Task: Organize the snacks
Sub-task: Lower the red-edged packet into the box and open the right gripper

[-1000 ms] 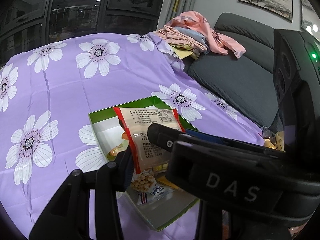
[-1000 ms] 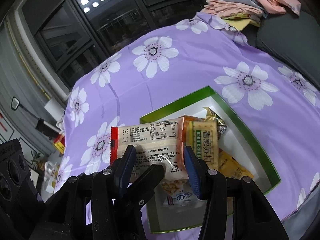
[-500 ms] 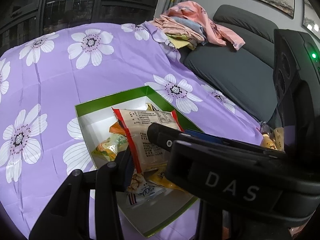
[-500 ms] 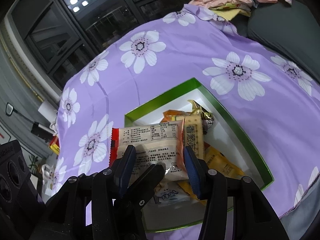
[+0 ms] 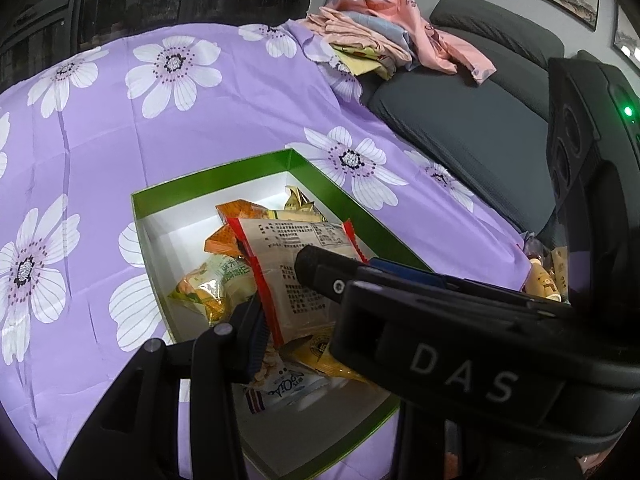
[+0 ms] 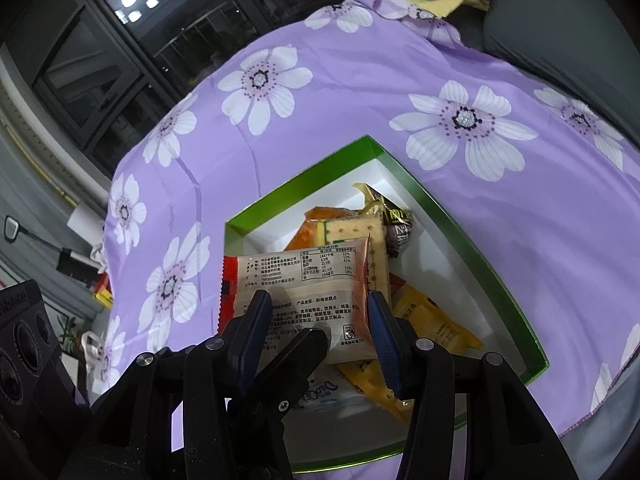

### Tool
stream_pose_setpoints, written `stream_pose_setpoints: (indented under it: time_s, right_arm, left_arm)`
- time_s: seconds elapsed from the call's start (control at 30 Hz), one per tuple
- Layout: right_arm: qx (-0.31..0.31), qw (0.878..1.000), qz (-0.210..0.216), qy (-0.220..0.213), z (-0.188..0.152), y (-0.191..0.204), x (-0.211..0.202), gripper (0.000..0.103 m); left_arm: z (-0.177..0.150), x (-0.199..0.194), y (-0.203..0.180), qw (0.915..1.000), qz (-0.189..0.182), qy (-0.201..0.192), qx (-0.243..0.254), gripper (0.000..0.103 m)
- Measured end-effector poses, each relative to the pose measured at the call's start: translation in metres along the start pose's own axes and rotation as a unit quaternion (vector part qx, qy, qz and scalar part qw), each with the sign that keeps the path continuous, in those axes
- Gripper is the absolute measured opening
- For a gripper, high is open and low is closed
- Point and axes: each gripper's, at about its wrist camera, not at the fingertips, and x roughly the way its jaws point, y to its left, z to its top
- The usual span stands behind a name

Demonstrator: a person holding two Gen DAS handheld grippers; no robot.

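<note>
Left wrist view: your right tool [image 5: 304, 280] crosses in front of the lens and is clenched on a red-edged snack packet [image 5: 298, 272], held above the green box [image 5: 208, 178] on the purple flowered surface [image 5: 120, 128]. Orange, green and yellow packets already lie inside the box. Of your left tool, only one finger is visible at the lower left, so whether it is released or clenched cannot be judged.

Right wrist view: the fingers [image 6: 256, 320] of your right tool [image 6: 316, 320] pinch the snack packet [image 6: 304, 280] by its lower half, its printed back facing the lens, over the near part of the green box [image 6: 472, 232]. Cracker and yellow packets [image 6: 432, 320] lie beneath.

Risk: released from this height, the packet may land on the heaped packets and slide toward the near rim; a crinkly wrapper could also slip early from a shallow pinch.
</note>
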Motion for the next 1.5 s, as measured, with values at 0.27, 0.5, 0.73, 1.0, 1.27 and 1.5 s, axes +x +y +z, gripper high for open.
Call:
stream_pose_setpoints:
  time_s: [0.27,0.5,0.73,1.0,1.27,1.5]
  right_arm:
    - [0.004,1.000,-0.009,0.023,0.000,-0.006,0.013,0.053]
    - [0.006,0.999,-0.016,0.034,-0.001,-0.010,0.019,0.053]
    - [0.009,0.999,-0.020,0.048,-0.001,-0.012,0.027,0.053]
    - [0.011,0.998,-0.027,0.055,-0.002,-0.015,0.032,0.053]
    - [0.010,0.997,-0.034,0.063,-0.002,-0.017,0.037,0.053]
    - [0.016,0.997,-0.032,0.067,-0.002,-0.020,0.041,0.053]
  left_arm:
    - [-0.004,0.013,0.004,0.9997,-0.005,0.019,-0.011,0.039]
    - [-0.006,0.019,0.006,0.9993,-0.011,0.031,-0.018,0.039]
    - [-0.008,0.027,0.010,0.9985,-0.013,0.047,-0.027,0.039]
    - [-0.009,0.032,0.013,0.9972,-0.020,0.062,-0.036,0.039]
    - [-0.012,0.038,0.017,0.9954,-0.029,0.077,-0.050,0.040]
    - [-0.012,0.041,0.017,0.9951,-0.022,0.083,-0.049,0.040]
